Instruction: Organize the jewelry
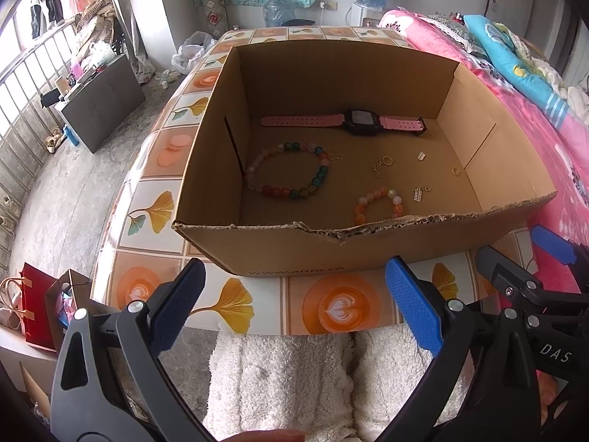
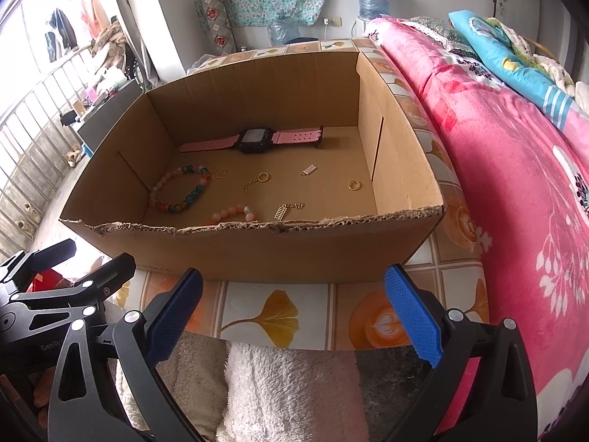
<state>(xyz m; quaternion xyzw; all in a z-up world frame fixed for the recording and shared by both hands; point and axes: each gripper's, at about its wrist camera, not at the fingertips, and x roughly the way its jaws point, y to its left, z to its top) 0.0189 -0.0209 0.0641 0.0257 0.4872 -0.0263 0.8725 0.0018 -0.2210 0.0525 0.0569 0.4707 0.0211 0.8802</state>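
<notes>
An open cardboard box (image 1: 294, 250) (image 2: 257, 254) stands on a tiled table. Inside lie a pink-strapped watch (image 1: 359, 121) (image 2: 254, 140), a multicoloured bead bracelet (image 1: 291, 173) (image 2: 180, 189), an orange bead bracelet (image 1: 379, 202) (image 2: 232, 213), and small gold pieces: a ring (image 2: 354, 184), a ring with chain (image 1: 383, 165) (image 2: 256, 181), and two charms (image 1: 420, 193) (image 2: 282, 211). My left gripper (image 1: 294, 305) is open and empty in front of the box's near wall. My right gripper (image 2: 294, 313) is open and empty beside it; it also shows in the left wrist view (image 1: 522, 254).
The table (image 1: 338, 309) has a tile-pattern cover. A bed with a pink blanket (image 2: 515, 184) runs along the right. White fluffy fabric (image 1: 287, 379) lies below the grippers. Gift bags (image 1: 40, 305) and a dark cabinet (image 1: 103, 103) stand on the floor at left.
</notes>
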